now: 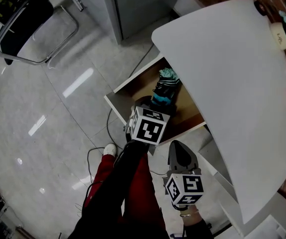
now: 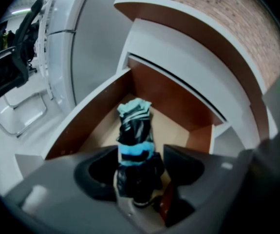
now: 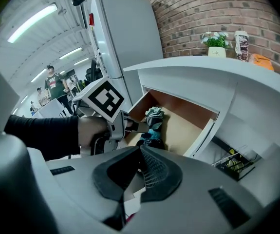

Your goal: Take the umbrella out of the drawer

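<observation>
Glossy grey floor tiles [image 1: 43, 108] spread out below you, and a white curved counter [image 1: 232, 83] overhangs the open drawer [image 1: 186, 103] with its brown inside. You have your left gripper [image 2: 140, 165] pitched down into that drawer. Its fingers [image 2: 188, 165] stand wide apart, one on each side of the folded umbrella [image 2: 135, 140]. The black roll with its bright blue band lies on the drawer floor, its near end between your fingertips and its pale green end pointing away beyond them. The pads look just clear of the fabric, so I judge this as the line-up before the squeeze: straddling the thick near end gives you the firmest hold for lifting it over the drawer wall.

Your right gripper [image 3: 140, 152] hangs behind and beside the left one with its fingers brought together on nothing. It looks to be kept out of the way rather than helping.

As for writing, the marker cube [image 1: 149, 125] carries only black square patterns. Far past your right fingertips, the small plant pot [image 3: 216, 45] and the cup [image 3: 241, 45] on the counter carry print too small to read.
</observation>
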Demonstrator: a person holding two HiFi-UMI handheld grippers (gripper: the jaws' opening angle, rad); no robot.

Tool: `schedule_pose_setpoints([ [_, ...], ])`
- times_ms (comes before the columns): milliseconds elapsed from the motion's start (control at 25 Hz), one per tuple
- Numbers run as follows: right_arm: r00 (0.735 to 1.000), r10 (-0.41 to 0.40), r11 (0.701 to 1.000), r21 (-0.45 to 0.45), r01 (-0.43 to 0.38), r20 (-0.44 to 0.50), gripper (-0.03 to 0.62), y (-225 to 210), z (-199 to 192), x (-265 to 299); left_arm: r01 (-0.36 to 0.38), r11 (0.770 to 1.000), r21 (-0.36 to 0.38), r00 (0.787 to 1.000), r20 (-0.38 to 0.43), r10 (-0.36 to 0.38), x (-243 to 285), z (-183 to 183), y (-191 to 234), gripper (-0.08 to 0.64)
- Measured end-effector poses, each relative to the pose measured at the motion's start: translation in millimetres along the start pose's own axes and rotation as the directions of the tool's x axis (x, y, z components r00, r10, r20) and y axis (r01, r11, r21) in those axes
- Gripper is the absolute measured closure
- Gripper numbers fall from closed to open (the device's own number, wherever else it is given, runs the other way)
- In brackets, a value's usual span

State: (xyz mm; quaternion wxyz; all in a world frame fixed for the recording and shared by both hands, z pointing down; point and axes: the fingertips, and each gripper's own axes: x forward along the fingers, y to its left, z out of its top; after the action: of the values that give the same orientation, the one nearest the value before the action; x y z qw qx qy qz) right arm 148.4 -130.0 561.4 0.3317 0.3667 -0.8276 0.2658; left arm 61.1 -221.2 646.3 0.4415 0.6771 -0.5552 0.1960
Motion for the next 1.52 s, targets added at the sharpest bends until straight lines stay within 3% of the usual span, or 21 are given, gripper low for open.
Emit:
schedule_pose_setpoints([
  [680,0.995,-0.021,1.000,-0.024,0.019,-0.096,0.586,-10,-15,27,0.005,0.999,-0.037,0.997,-0.076,-0.008,54,-7,6,0.264],
  [960,0.993,-0.027,0.999,-0.022,0.025,-0.117,0.586,-16,-19,33,-0.021,1.000,0.005,0.992,-0.126,0.021,76,-16,8,0.261],
  [1520,0.986,-0.020,1.000,-0.016,0.018,-0.166,0.586,-23,-33,40,-0.020,0.999,0.029,0.990,-0.141,0.023,102,-18,8,0.238],
])
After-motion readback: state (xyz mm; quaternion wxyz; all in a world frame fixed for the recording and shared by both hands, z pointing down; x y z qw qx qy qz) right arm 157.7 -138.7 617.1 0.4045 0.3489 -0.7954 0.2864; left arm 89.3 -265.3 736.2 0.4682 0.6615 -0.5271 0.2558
